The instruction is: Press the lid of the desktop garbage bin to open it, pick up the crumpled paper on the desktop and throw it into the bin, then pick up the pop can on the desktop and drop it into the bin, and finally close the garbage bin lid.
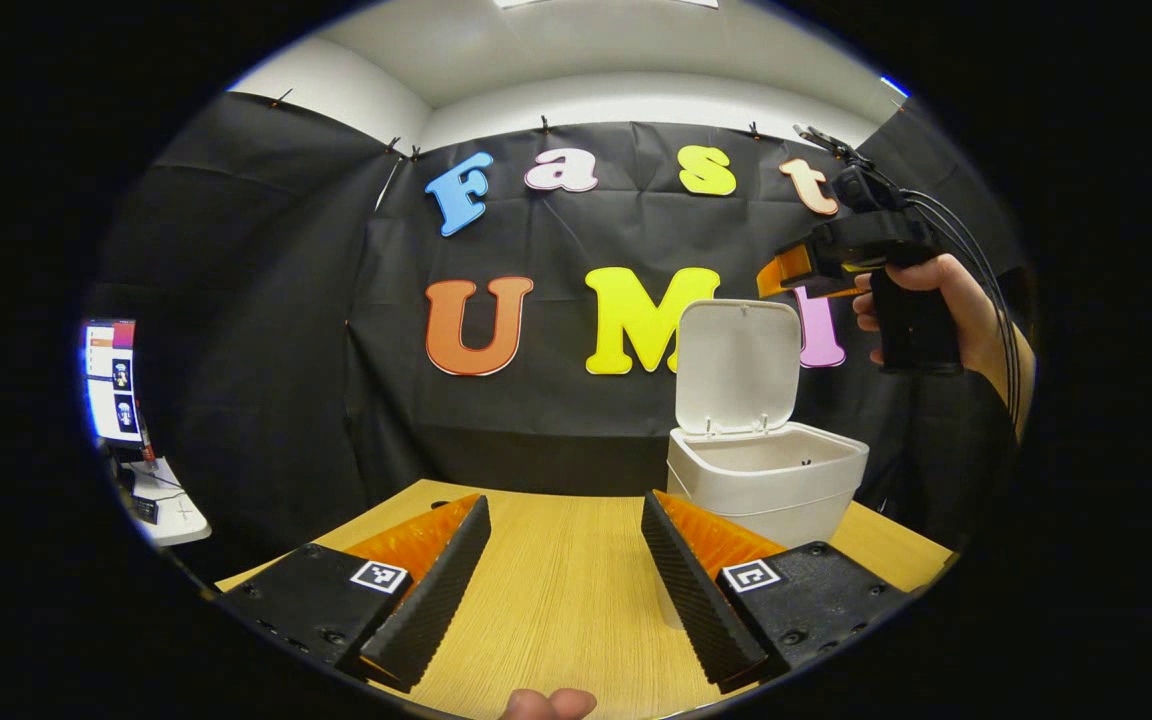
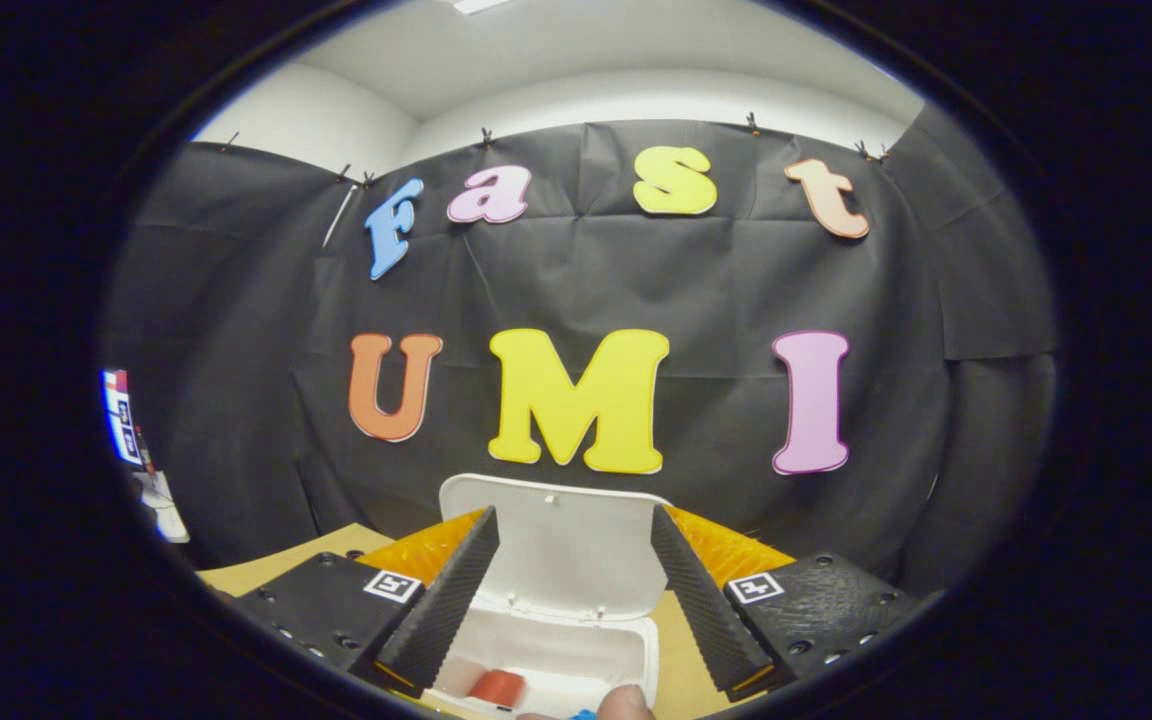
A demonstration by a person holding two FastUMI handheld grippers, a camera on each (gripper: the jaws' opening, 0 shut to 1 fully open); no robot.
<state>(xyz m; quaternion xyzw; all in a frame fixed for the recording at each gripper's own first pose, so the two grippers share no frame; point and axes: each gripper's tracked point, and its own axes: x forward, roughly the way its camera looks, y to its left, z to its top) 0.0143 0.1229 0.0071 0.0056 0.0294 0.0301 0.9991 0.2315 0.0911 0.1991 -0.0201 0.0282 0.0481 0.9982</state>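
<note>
The white desktop garbage bin (image 1: pixel 766 480) stands on the wooden table at the right, its lid (image 1: pixel 736 365) raised upright. My left gripper (image 1: pixel 566 590) hovers low over the table left of the bin, open with nothing between its fingers. In the left gripper view the right gripper (image 1: pixel 786 272) is held by a hand high above the bin. In the right gripper view my right gripper (image 2: pixel 571 600) is open directly above the bin (image 2: pixel 546 660), with the lid (image 2: pixel 561 545) between its fingers. A red pop can (image 2: pixel 496 686) lies inside the bin.
The wooden table (image 1: pixel 556 570) stretches ahead of the left gripper to the black cloth wall. A monitor (image 1: pixel 111 380) and a small white stand (image 1: pixel 161 500) sit off the table at the far left. A fingertip (image 1: pixel 546 704) shows at the bottom edge.
</note>
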